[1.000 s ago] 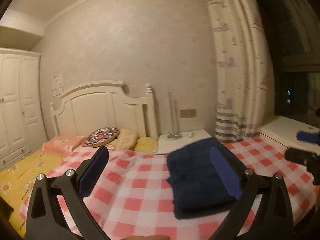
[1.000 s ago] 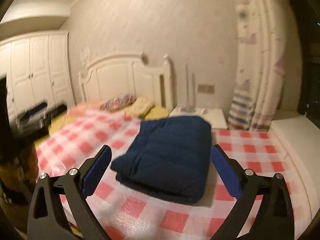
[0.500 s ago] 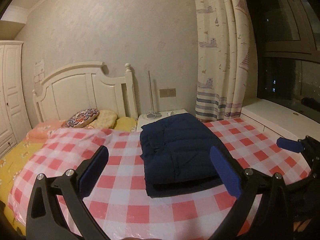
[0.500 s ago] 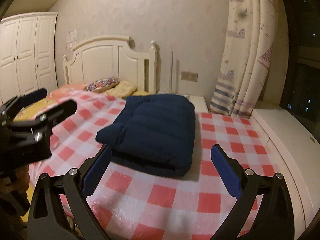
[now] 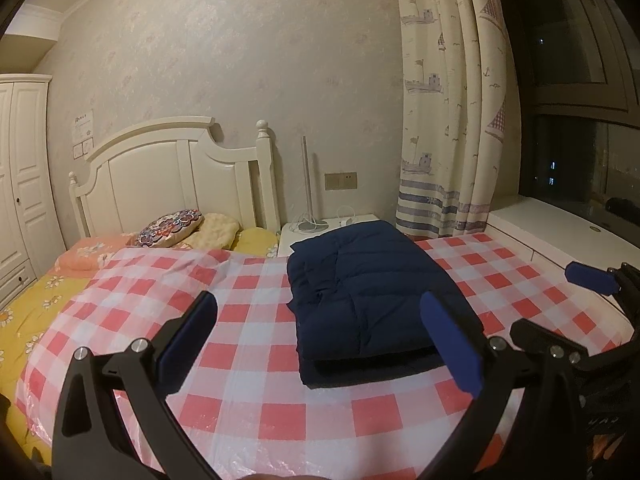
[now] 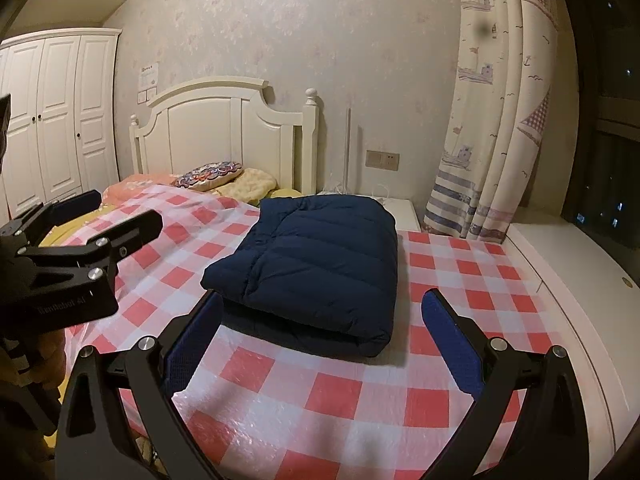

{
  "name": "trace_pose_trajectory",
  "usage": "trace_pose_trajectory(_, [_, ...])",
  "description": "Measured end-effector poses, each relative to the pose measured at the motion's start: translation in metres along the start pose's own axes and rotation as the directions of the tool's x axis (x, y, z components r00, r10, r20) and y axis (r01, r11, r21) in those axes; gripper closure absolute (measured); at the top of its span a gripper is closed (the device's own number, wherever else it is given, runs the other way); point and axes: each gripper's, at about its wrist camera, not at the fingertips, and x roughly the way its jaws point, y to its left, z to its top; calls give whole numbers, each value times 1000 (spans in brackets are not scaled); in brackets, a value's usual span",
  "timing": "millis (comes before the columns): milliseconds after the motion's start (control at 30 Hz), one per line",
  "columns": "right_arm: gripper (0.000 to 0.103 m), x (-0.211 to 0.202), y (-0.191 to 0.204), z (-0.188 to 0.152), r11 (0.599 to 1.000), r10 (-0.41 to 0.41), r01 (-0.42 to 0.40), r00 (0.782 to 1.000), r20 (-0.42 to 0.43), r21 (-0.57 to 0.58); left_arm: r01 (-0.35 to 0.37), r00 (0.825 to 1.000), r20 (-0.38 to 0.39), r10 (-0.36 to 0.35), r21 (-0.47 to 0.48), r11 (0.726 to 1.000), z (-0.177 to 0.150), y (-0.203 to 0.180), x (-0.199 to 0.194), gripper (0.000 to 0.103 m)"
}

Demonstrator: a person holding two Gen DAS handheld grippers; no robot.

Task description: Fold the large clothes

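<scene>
left gripper (image 5: 318,338) jaws spread wide, right gripper (image 6: 322,336) likewise, both seemingly empty

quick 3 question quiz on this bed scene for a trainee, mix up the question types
1. True or false: the navy jacket lies folded on the checked sheet.
2. What does either gripper hold? A) a jacket sleeve B) the sheet's edge C) nothing
3. Fill in: the patterned cushion lies near the white ______.

Key:
1. True. It is a flat, layered bundle, clear of both grippers.
2. C. The left gripper and the right gripper both have jaws spread wide and empty, short of the jacket.
3. Headboard.
</scene>
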Motion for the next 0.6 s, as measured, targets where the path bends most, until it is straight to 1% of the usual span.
trace_pose_trajectory(600, [6, -4, 3, 1, 1000, -6, 6, 1000, 18, 15, 5, 1000, -9, -5, -4, 1000, -7, 3, 2, 2])
